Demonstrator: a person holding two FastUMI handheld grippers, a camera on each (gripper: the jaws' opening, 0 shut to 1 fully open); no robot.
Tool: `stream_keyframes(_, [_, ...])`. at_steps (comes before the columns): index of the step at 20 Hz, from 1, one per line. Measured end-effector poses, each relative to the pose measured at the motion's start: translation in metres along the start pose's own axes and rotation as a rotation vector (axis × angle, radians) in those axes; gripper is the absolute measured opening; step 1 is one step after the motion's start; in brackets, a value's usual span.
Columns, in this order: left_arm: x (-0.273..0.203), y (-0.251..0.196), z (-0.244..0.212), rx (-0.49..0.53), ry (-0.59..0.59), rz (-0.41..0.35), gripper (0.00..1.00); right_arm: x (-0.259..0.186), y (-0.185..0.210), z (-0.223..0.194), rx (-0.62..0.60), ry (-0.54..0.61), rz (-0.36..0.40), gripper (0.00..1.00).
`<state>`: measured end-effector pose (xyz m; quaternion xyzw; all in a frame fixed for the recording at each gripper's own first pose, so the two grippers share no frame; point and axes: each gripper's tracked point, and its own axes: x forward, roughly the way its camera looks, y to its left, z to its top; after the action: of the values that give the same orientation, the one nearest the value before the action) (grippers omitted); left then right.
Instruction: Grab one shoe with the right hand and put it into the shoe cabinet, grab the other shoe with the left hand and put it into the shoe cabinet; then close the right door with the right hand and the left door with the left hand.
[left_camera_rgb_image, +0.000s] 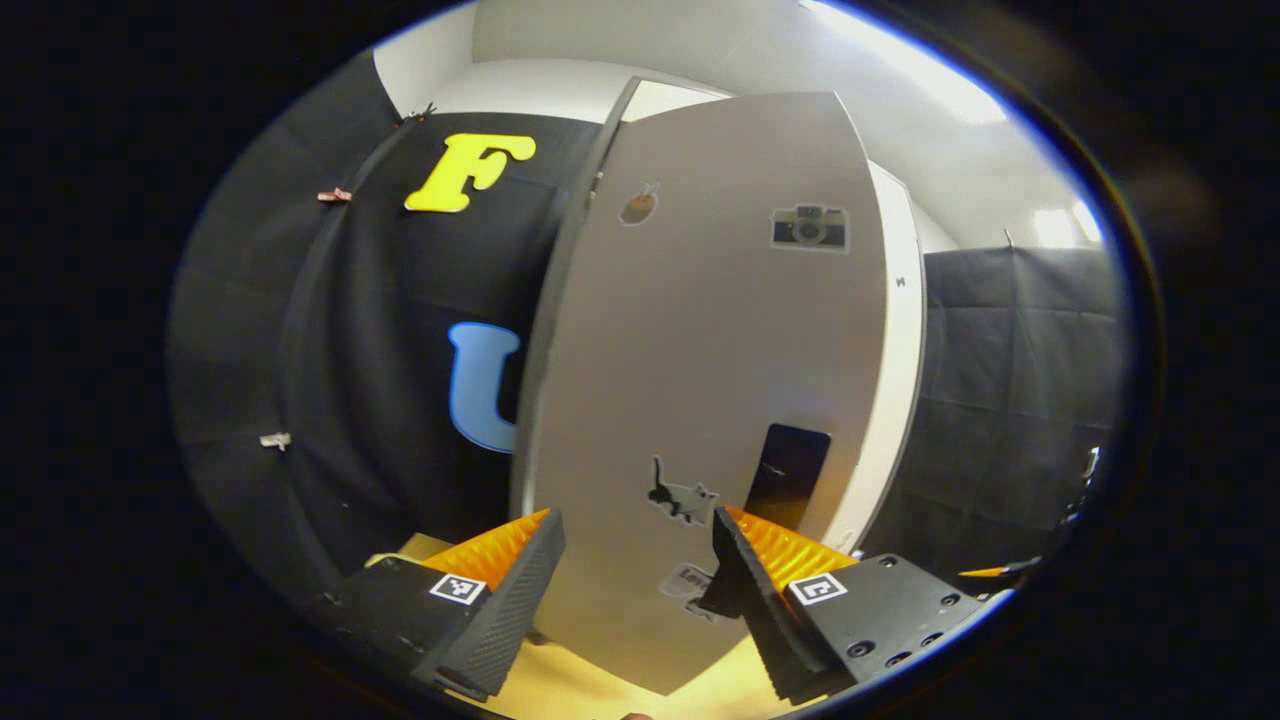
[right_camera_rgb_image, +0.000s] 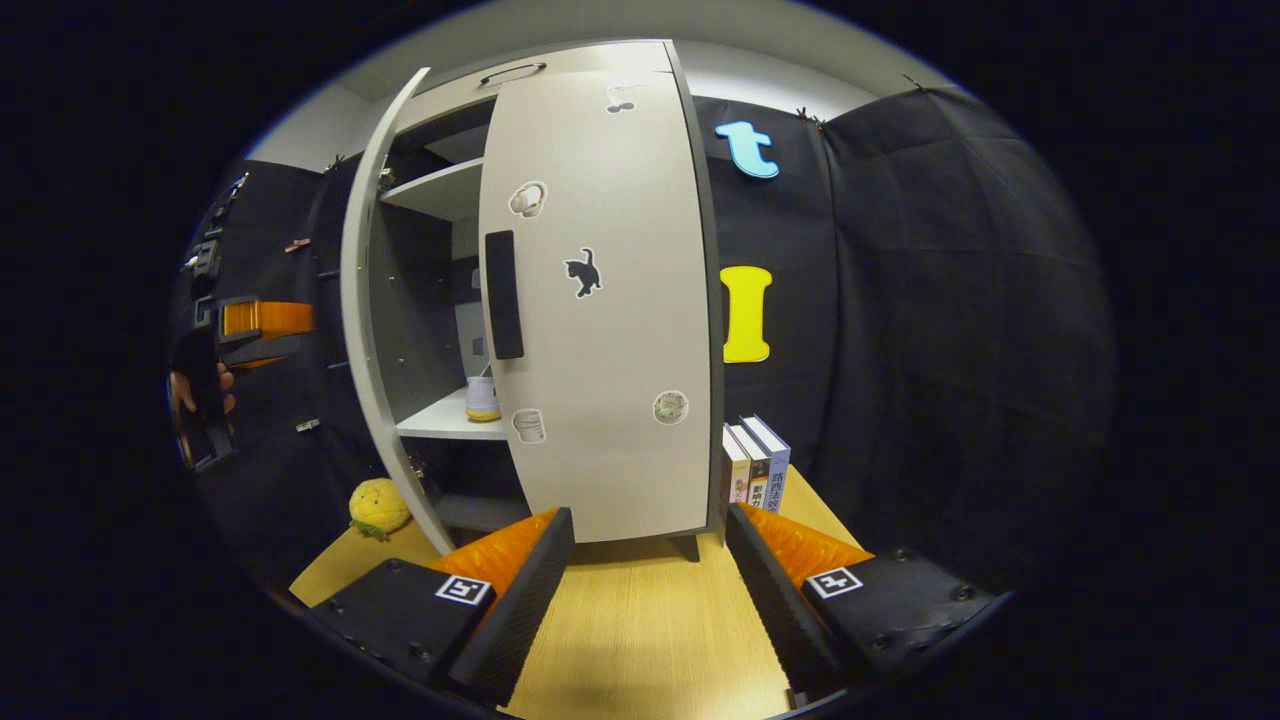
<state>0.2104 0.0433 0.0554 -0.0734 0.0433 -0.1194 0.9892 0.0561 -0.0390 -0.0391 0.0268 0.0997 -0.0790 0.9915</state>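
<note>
In the right gripper view the pale shoe cabinet (right_camera_rgb_image: 560, 65) stands on the wooden table. Its right door (right_camera_rgb_image: 610, 320) lies flat across the front, with a black handle (right_camera_rgb_image: 503, 295) at its inner edge. The left door (right_camera_rgb_image: 372, 300) stands swung out. Through the gap, part of a light shoe (right_camera_rgb_image: 482, 398) rests on the middle shelf (right_camera_rgb_image: 440, 422). My right gripper (right_camera_rgb_image: 650, 570) is open in front of the right door, apart from it. My left gripper (left_camera_rgb_image: 635, 580) is open close to the outer face of the left door (left_camera_rgb_image: 700, 350), near its dark handle (left_camera_rgb_image: 787, 475). The left gripper (right_camera_rgb_image: 262, 333) is held by a hand left of that door.
Three upright books (right_camera_rgb_image: 755, 465) stand right of the cabinet. A yellow plush toy (right_camera_rgb_image: 378, 505) lies on the table (right_camera_rgb_image: 650, 620) at the lower left, below the open door. Black cloth walls close in on all sides.
</note>
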Motion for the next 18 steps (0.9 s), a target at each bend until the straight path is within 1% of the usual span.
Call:
stream_keyframes(1, [0.002,-0.004,0.001,0.006,-0.01,0.02,0.94,0.0,-0.006,-0.002,0.007,0.006,0.003,0.98])
stream_keyframes(2, [0.001,-0.006,0.0,0.02,-0.016,0.043,0.91,-0.001,-0.012,-0.001,0.015,0.009,0.005,0.98])
stream_keyframes(3, [-0.003,-0.01,-0.006,0.034,-0.02,0.066,0.94,-0.002,-0.016,0.0,0.018,0.005,0.006,0.98])
stream_keyframes(7, [-0.03,-0.011,-0.035,0.096,-0.006,0.164,0.94,-0.003,-0.022,0.002,0.052,-0.003,0.049,0.98])
stream_keyframes(9, [-0.046,-0.017,-0.048,0.089,-0.01,0.178,0.94,-0.003,-0.023,0.003,0.074,-0.002,0.065,0.98])
stream_keyframes(10, [-0.054,-0.021,-0.051,0.082,-0.016,0.175,0.92,-0.002,-0.024,0.004,0.079,-0.002,0.066,0.98])
stream_keyframes(11, [-0.06,-0.024,-0.056,0.082,-0.016,0.173,0.95,-0.001,-0.024,0.006,0.081,-0.007,0.069,0.98])
stream_keyframes(14, [-0.084,-0.021,-0.066,0.109,-0.01,0.194,0.95,0.004,-0.021,0.005,0.07,-0.003,0.088,0.98])
stream_keyframes(15, [-0.091,-0.02,-0.066,0.12,-0.017,0.2,0.93,0.005,-0.019,0.004,0.068,0.002,0.097,0.98])
stream_keyframes(16, [-0.099,-0.019,-0.067,0.129,-0.023,0.207,0.95,0.005,-0.018,0.003,0.068,0.004,0.104,0.98])
stream_keyframes(17, [-0.105,-0.018,-0.069,0.13,-0.029,0.213,0.93,0.004,-0.017,0.002,0.07,0.004,0.109,0.98])
stream_keyframes(18, [-0.111,-0.018,-0.071,0.124,-0.037,0.216,0.95,0.003,-0.017,0.001,0.069,0.005,0.112,0.98])
